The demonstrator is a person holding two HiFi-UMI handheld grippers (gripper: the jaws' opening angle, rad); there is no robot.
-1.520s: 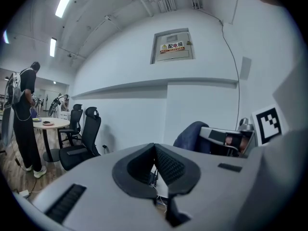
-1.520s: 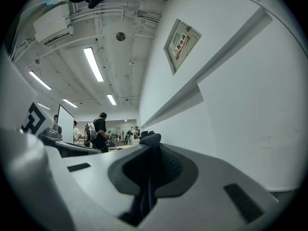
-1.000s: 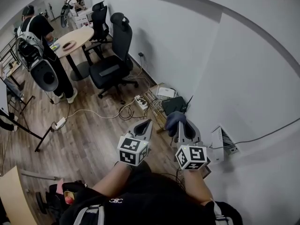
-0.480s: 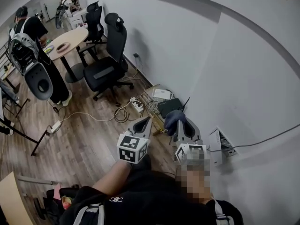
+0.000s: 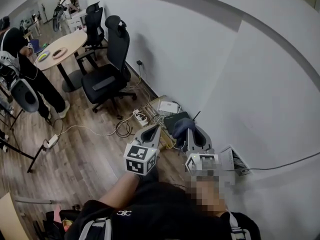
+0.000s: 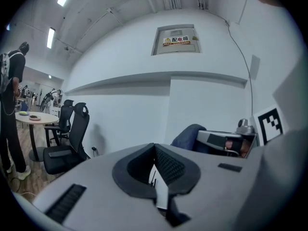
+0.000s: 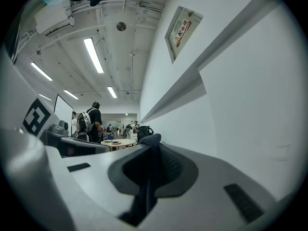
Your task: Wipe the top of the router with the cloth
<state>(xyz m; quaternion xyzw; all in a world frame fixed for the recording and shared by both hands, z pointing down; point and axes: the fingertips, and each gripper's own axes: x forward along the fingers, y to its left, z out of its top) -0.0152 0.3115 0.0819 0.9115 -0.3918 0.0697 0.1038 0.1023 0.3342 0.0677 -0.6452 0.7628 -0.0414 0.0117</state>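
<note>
At the foot of the white wall (image 5: pixel 215 74), the router (image 5: pixel 175 119) lay flat on a wire rack (image 5: pixel 159 115) on the wood-plank floor (image 5: pixel 85 149). It was a dark, matte, flat slab with a thin antenna (image 5: pixel 196 115) sticking up at its far-right corner. Its long axis looked to run along the wall base, broad top facing up. A flat white box (image 5: pixel 167 106) sat just beyond it, and a white power strip (image 5: pixel 140 117) with loose cables lay just left of the rack

The right hand-held gripper (image 5: pixel 190 130) was clamped on the cloth (image 5: pixel 181 126), which was dark blue, soft and bunched. The right gripper view showed a fold pinched between the ribbed black pads and bulging over the tips. In the head view the cloth overlapped the router's near-right edge; whether they touched couldn't be told. The left hand-held gripper (image 5: pixel 156 129) had its jaws together with nothing in them, just left of the router's near end

Room: the wall was tight on the right, with open floor to the left. A black office chair (image 5: pixel 107 74) stood well apart further along the wall. A round bench (image 5: pixel 60 44) and a person (image 5: pixel 17 41) were far off
</note>
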